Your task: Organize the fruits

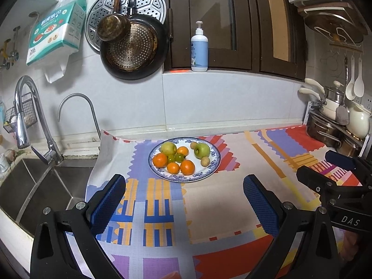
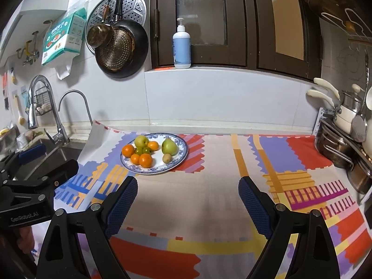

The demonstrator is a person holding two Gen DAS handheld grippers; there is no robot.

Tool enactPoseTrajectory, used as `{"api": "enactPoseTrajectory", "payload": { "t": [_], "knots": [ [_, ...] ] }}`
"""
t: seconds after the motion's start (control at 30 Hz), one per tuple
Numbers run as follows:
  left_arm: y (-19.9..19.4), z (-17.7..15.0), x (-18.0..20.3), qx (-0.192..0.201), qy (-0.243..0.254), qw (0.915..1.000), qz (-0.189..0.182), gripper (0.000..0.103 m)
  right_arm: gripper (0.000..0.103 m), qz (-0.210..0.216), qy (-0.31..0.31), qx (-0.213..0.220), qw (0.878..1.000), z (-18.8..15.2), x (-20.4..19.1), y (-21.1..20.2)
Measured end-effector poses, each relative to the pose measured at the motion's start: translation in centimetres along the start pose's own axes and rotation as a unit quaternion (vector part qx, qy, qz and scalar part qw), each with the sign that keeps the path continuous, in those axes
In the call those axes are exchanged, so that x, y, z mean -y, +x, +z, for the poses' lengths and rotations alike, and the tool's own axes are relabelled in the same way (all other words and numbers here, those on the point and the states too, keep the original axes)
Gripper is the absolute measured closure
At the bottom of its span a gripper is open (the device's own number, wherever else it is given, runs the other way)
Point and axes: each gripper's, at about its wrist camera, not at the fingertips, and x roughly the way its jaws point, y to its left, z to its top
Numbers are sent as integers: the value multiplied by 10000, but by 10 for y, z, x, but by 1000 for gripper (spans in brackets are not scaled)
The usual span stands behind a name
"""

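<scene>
Black two-finger left gripper (image 1: 184, 205) and right gripper (image 2: 188, 205) are held wide apart, empty, over a colourful patterned cloth (image 1: 220, 204). Farther on, oranges (image 1: 187, 167) and green apples (image 1: 202, 150) are gathered on a blue-rimmed white plate (image 1: 215, 162).

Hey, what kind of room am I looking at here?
Most likely a home kitchen. A steel sink with a tall faucet sits at the left, a frying pan hangs on the tiled wall, and stacked pots stand at the right. A plate of fruit rests on the cloth-covered counter.
</scene>
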Motion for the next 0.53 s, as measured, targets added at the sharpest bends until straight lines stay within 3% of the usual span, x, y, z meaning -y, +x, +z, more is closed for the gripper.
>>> {"api": "enactPoseTrajectory", "payload": {
  "t": [0.53],
  "knots": [
    [-5, -4, 0, -21, -55, 10000, 30, 0, 14, 50, -11, -32, 10000, -4, -3, -5]
  ]
}}
